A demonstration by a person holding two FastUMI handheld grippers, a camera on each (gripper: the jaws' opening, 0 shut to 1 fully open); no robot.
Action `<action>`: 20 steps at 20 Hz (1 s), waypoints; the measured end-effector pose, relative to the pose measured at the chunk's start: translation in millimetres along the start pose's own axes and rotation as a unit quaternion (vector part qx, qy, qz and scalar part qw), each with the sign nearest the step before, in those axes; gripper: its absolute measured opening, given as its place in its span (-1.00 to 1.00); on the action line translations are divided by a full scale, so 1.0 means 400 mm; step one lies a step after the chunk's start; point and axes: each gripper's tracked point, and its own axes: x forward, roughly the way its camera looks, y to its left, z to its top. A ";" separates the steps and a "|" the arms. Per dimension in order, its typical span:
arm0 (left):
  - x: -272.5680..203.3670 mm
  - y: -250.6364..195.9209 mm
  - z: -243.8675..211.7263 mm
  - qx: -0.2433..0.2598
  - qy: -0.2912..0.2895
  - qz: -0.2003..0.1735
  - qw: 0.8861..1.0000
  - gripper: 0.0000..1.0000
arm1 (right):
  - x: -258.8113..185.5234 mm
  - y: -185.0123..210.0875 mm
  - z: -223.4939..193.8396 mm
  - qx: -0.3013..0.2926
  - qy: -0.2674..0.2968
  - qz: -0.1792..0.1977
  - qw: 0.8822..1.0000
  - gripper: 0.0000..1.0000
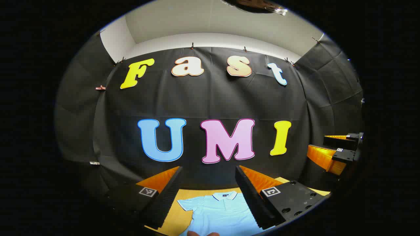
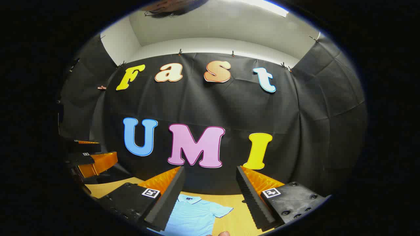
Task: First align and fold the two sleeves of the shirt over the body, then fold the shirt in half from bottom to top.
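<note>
The light-blue short-sleeved polo shirt lay flat on the yellow wooden counter, collar toward its far edge. The left tool and right tool hovered above, jaws spread wide, gripping nothing.

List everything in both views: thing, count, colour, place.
shirt: 1, light blue polo with a collar, lying flat on the table, sleeves spread out, unfolded.
table: 1, yellowish wood, under the shirt, in front of the booth wall.
booth wall: black cloth, clipped up behind the table and round the sides.
ceiling: white, above the cloth.
left claw: 1, open, raised above the shirt, touching nothing; seen far off at the left edge of the right gripper view.
right claw: 1, open, raised above the shirt's sleeve side, touching nothing; seen far off at the right edge of the left gripper view.
fingertip: one at the bottom edge of each view.
</note>
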 end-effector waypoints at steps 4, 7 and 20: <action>0.002 -0.004 -0.013 0.000 0.008 -0.003 1.000 0.99 | 0.002 0.011 -0.008 -0.001 0.005 0.007 1.000 0.93; 0.003 -0.002 -0.012 0.004 0.008 -0.002 1.000 0.99 | 0.005 0.016 -0.010 -0.003 0.003 0.011 1.000 0.93; 0.033 0.038 -0.050 -0.002 0.021 0.012 1.000 0.99 | 0.050 0.023 -0.056 -0.007 0.023 0.013 1.000 0.93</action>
